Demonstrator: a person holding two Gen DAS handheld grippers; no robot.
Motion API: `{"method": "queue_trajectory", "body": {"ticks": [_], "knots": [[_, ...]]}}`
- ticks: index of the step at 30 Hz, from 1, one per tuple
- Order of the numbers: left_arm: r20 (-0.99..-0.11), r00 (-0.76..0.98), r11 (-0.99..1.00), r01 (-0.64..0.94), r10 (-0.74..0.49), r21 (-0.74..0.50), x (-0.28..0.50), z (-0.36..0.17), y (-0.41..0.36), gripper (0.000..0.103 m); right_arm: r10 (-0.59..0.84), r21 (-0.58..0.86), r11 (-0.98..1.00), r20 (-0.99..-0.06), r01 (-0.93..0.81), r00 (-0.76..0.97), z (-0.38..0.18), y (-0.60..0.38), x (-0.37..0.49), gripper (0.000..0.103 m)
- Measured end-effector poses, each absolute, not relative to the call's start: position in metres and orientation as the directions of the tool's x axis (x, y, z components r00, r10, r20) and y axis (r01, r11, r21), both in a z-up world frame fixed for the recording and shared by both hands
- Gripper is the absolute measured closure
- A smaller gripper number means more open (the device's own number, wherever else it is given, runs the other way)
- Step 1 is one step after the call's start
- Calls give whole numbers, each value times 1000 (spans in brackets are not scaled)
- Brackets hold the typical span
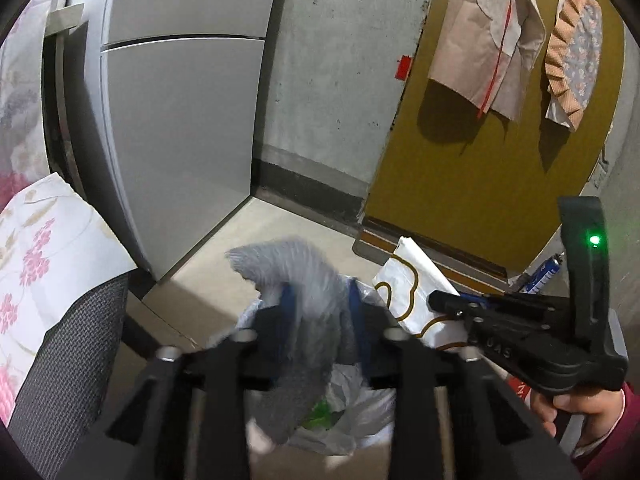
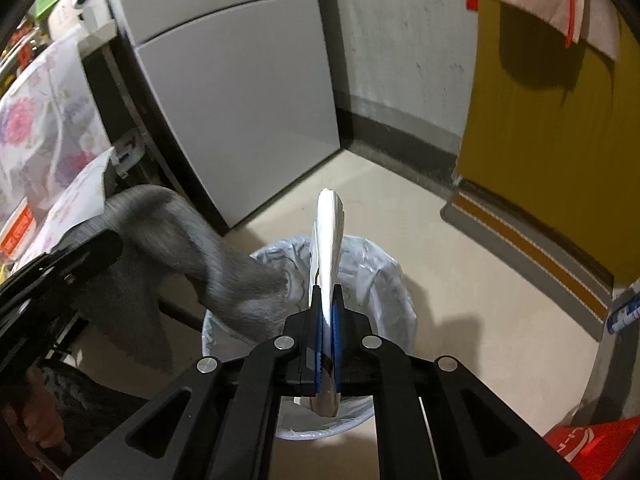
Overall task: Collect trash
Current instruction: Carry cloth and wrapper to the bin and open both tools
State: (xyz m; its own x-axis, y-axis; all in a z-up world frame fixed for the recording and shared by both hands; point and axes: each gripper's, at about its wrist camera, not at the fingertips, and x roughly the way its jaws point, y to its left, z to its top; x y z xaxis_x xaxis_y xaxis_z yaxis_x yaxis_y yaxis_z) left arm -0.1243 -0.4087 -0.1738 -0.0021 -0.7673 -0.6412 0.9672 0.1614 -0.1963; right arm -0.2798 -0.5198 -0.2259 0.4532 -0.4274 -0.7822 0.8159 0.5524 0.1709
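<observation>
In the left wrist view my left gripper (image 1: 320, 304) stands over the lined trash bin (image 1: 352, 404). A grey cloth (image 1: 304, 280) lies between its blue pads (image 1: 288, 308), which are set wide and do not pinch it. In the right wrist view that grey cloth (image 2: 224, 264) droops over the bin's rim (image 2: 396, 276) into the liner. My right gripper (image 2: 328, 300) is shut on a flat white bag (image 2: 328, 232) with a gold line print. The bag is held upright above the bin's middle. The white bag (image 1: 404, 280) also shows in the left wrist view.
A grey fridge (image 1: 180, 120) stands behind the bin, with a concrete wall to its right. Clothes (image 1: 488, 40) hang on an ochre door (image 1: 480, 168), and a doormat (image 2: 532, 252) lies before it. A mesh chair (image 1: 68, 360) with a floral cloth is left; a red bag (image 2: 588, 444) is right.
</observation>
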Motion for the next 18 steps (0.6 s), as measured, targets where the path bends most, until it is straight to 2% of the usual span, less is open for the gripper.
{"method": "queue_trajectory", "body": {"ticks": [1, 2, 4, 8, 14, 18], "knots": [[-641, -5, 160, 967, -767, -198, -123, -173, -408, 52, -417, 179, 546, -789, 818, 451, -228, -522, -279, 90], [-641, -2, 163, 967, -767, -198, -123, -173, -408, 45, -402, 192, 544, -795, 817, 454, -230, -524, -279, 80], [-635, 1, 170, 964, -772, -205, -119, -170, -405, 45, -417, 186, 536, -790, 823, 449, -227, -524, -278, 76], [-624, 19, 202, 953, -781, -225, -107, -161, -396, 45, -453, 174, 538, -766, 825, 457, -212, -522, -280, 76], [-589, 122, 279, 943, -799, -182, -84, -133, -357, 45, -537, 180, 567, -659, 804, 527, -153, -502, -283, 76], [-574, 221, 359, 923, -788, -137, -69, -116, -313, 45, -542, 192, 631, -584, 752, 604, -116, -479, -268, 76]]}}
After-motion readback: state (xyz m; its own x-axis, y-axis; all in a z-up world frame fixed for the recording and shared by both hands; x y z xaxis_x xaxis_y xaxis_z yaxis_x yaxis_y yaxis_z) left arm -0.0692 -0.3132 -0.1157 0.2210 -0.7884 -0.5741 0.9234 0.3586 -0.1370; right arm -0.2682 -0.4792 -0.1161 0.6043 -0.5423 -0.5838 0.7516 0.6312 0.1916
